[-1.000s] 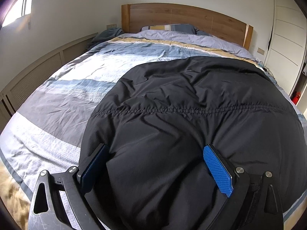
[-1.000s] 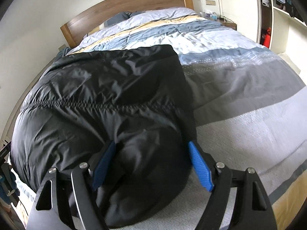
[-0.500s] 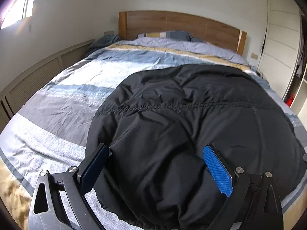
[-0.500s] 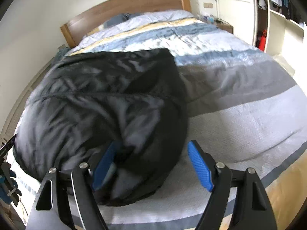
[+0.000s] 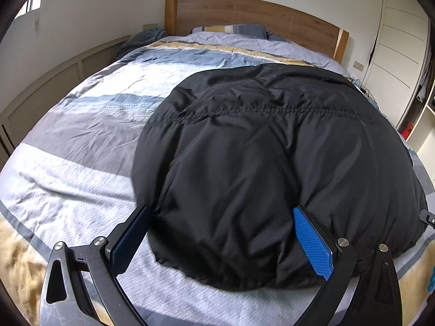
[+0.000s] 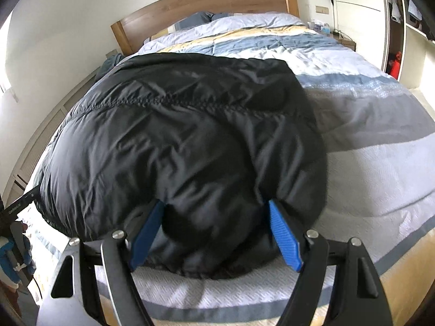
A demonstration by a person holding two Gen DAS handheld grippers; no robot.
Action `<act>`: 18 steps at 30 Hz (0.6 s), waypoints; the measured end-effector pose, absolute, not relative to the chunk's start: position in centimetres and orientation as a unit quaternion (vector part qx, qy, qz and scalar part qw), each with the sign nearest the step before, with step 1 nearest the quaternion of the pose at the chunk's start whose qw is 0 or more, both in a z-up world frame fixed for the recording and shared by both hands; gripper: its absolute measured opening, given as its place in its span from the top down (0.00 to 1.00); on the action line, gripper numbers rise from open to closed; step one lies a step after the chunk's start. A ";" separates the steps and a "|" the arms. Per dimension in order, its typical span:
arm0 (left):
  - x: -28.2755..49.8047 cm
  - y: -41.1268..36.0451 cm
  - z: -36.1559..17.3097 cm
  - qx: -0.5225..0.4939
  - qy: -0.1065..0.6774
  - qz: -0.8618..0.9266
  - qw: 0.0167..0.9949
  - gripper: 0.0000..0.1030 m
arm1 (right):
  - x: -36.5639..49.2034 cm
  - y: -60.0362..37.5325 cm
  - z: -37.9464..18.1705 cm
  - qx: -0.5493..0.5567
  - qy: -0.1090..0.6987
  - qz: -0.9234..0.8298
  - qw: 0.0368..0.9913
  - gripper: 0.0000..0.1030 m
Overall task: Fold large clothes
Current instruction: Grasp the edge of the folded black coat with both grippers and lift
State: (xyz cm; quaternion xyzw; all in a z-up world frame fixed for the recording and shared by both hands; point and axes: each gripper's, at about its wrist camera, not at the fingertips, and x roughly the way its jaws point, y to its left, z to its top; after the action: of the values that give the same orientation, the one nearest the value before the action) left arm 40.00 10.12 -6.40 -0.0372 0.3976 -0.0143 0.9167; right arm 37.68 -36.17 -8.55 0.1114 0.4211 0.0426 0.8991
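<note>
A puffy black jacket [image 5: 272, 149] [image 6: 176, 135] lies spread on the striped bed, a stitched seam running across its middle. My left gripper [image 5: 220, 210] stands open at the jacket's near left end. Its left pad is beside the edge over the cover, and its right pad rests against the bulging fabric. My right gripper [image 6: 216, 203] is open at the near right end, with a rounded fold of the jacket bulging between its blue pads [image 6: 285, 236]. In both views the near hem shows between the fingers, lying on the cover.
The bed cover [image 5: 81, 135] [image 6: 380, 163] has grey, blue, white and yellow bands. A wooden headboard [image 5: 244, 13] and pillows stand at the far end. White wardrobe doors [image 5: 399, 54] are on the right, and a nightstand [image 6: 345, 43] with small items stands beside the bed.
Both grippers have drawn back toward the foot of the bed. The jacket's near hem, cut off by the frame before, now shows between the fingers. The jaws stand as wide as before.
</note>
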 end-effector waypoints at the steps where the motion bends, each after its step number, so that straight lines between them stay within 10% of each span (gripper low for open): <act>1: 39.7 10.6 -6.3 -0.038 0.396 -0.013 0.917 0.02 | 37.3 -36.5 -8.4 0.114 0.422 0.043 0.898 0.26; 18: 45.0 24.5 -6.9 -0.242 0.413 -0.021 0.878 0.01 | 41.4 -48.8 -9.4 0.301 0.409 0.040 0.861 0.25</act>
State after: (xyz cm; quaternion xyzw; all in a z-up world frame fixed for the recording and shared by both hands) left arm 45.02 24.52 -6.87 -0.2418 0.4130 -0.0211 0.8778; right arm 41.42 -48.80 -9.40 0.3007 0.4089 0.0398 0.8607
